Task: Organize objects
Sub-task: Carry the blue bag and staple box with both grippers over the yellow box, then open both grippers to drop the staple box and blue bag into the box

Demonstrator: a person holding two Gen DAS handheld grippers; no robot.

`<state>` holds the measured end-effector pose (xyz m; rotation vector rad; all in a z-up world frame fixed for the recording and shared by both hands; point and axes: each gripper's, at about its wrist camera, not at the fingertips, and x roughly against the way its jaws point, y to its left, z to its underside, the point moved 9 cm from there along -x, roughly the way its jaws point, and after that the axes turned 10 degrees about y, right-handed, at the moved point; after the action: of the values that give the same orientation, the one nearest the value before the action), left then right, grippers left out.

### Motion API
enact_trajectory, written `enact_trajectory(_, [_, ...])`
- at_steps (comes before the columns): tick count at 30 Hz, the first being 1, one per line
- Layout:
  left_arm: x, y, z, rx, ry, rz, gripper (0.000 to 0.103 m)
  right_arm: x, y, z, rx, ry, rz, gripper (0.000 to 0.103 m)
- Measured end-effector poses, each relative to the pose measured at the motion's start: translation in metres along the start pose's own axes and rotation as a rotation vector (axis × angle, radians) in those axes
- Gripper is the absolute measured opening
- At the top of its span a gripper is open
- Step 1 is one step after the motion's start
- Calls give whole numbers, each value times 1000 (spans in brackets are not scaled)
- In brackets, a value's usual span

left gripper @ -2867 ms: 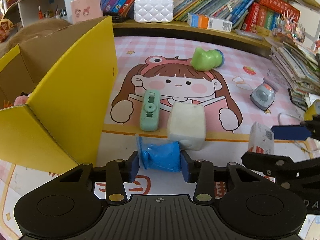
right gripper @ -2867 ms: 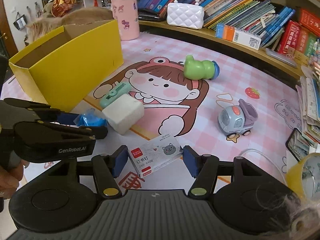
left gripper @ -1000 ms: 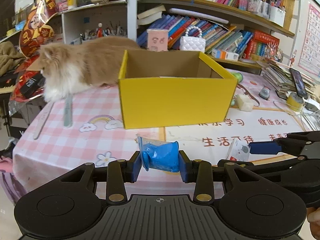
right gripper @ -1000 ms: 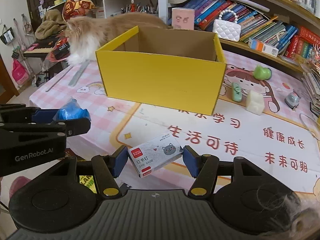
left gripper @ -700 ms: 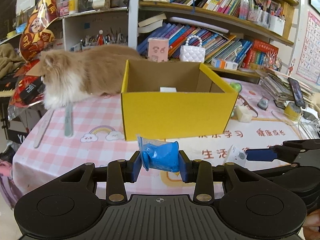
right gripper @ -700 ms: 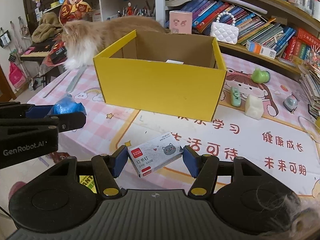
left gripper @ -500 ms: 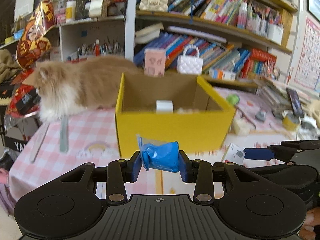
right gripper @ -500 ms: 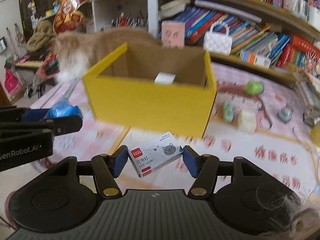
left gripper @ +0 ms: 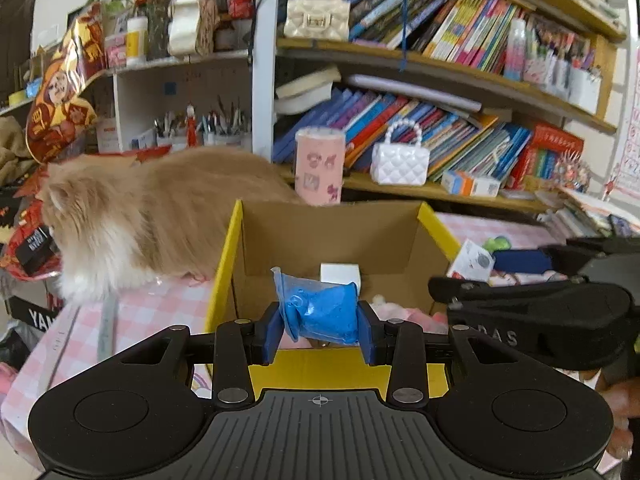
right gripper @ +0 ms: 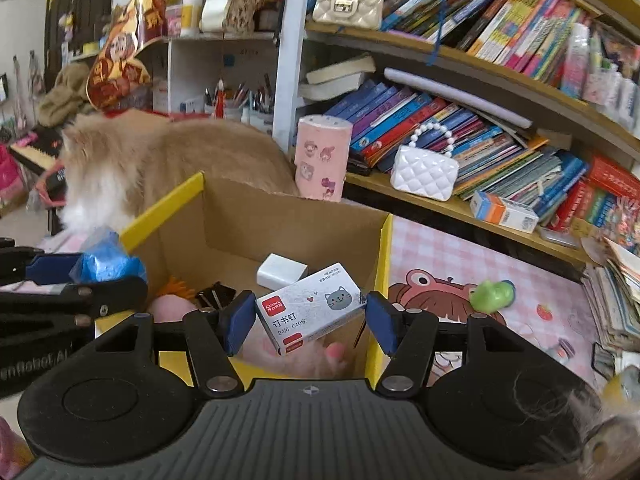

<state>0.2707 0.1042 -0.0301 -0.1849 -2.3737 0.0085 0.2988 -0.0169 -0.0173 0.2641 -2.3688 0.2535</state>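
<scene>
The left claw (left gripper: 319,334) is clamped on a blue bag (left gripper: 320,312), both pads pressed against its sides, and holds it above the near wall of the yellow box (left gripper: 228,264). The right claw (right gripper: 310,320) is clamped on a staple box (right gripper: 310,306), carried slightly skewed between the pads, over the box opening on the right-hand side. Both grippers point forward and moderately downward, side by side, each visible at the edge of the other's view. Inside the yellow box lie a white block (right gripper: 281,270), a black clip (right gripper: 214,296) and pink soft items (right gripper: 170,310) (their exact nature cannot be told), so part of the sorting appears done. Judged from this, two items are at the release stage and neither is yet deposited. Beyond the box, on the table (right gripper: 440,256), a green toy (right gripper: 490,294) remains to be collected; other loose items may be out of view. A long-haired cat (left gripper: 152,216) stands behind the box to the left, and bookshelves (left gripper: 440,80) close the background.
</scene>
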Motion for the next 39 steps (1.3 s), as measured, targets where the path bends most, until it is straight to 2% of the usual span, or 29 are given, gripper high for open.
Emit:
enact_trajectory(11, [-51,9,-1,27,109,-65,37,-67,10,-9,157,115,-73,58])
enact_trajectory(22, [-64,10,-2,34,142,-77,38,-95,11,-7,194,207,-117,58])
enact_trajectory(30, [-45,8,-10,61,91,-45,40,-80,6,-9,145,168,-109,61])
enact_trajectory(32, [-36,7,-12,71,71,-28,49,-71,3,-11,129,141,-92,68])
enact_trajectory(33, [-30,6,-13,75,57,-21,52,-66,1,-12,120,127,-82,68])
enact_trajectory(39, [0,3,-15,69,-6,-11,57,-32,-10,-11,29,70,-63,68])
